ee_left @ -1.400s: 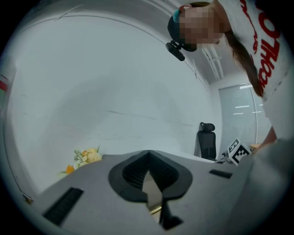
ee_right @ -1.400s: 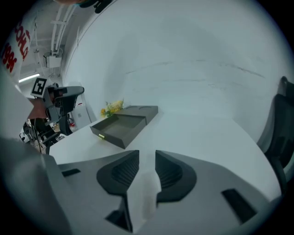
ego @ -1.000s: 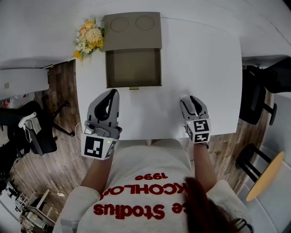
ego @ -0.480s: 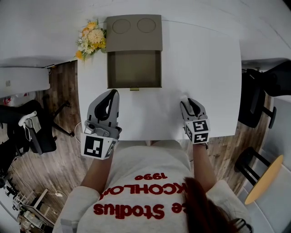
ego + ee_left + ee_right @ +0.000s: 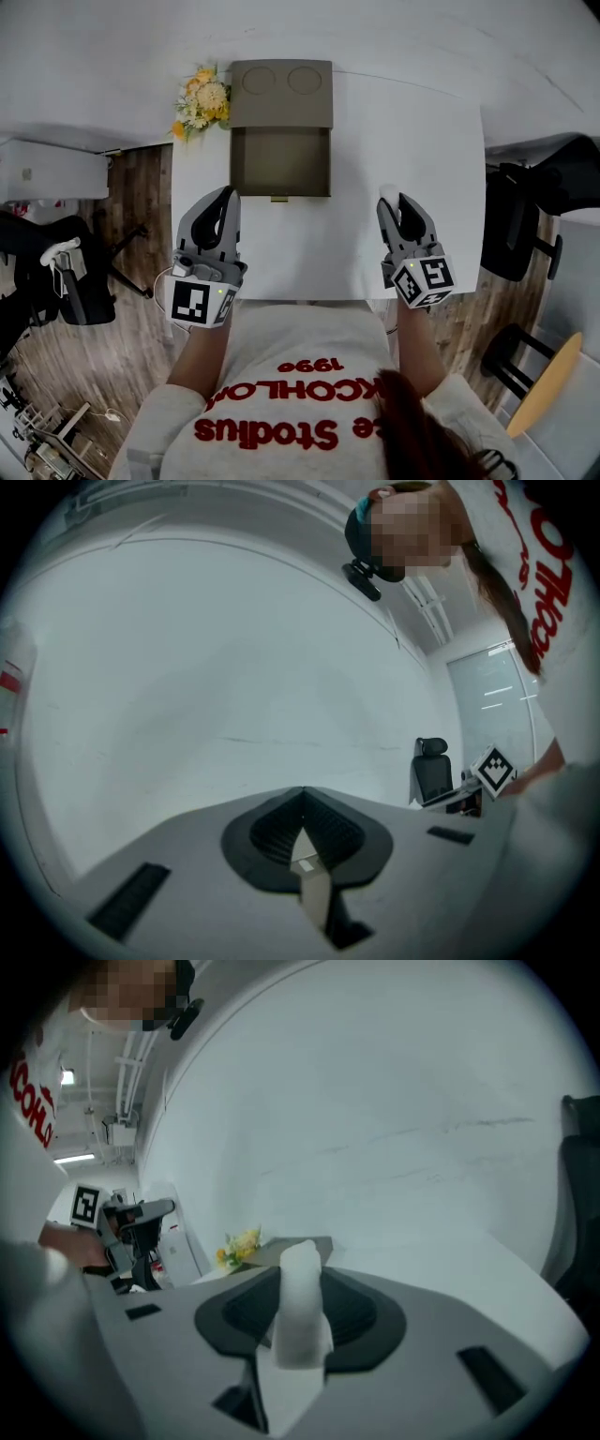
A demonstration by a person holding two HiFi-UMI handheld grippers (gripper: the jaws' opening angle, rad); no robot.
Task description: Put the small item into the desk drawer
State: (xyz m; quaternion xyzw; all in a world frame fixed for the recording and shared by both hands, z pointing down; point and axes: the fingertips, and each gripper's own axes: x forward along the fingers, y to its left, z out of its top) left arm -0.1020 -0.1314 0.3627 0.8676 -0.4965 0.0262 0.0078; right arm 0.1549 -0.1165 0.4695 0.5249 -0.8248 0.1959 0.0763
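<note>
the right gripper (image 5: 392,201) has just been closing its jaws, which now pinch the small white item (image 5: 300,1302) upright between their tips, over the white bench (image 5: 422,141), right of the open drawer (image 5: 279,161) and well apart from it. the left gripper (image 5: 225,199) has its jaws closed together, empty.

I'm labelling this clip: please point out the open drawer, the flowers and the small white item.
open drawer (image 5: 279,161), head view, its bare floor.
flowers (image 5: 208,96), head view, the yellow blooms.
small white item (image 5: 300,1297), right gripper view, its middle.
</note>
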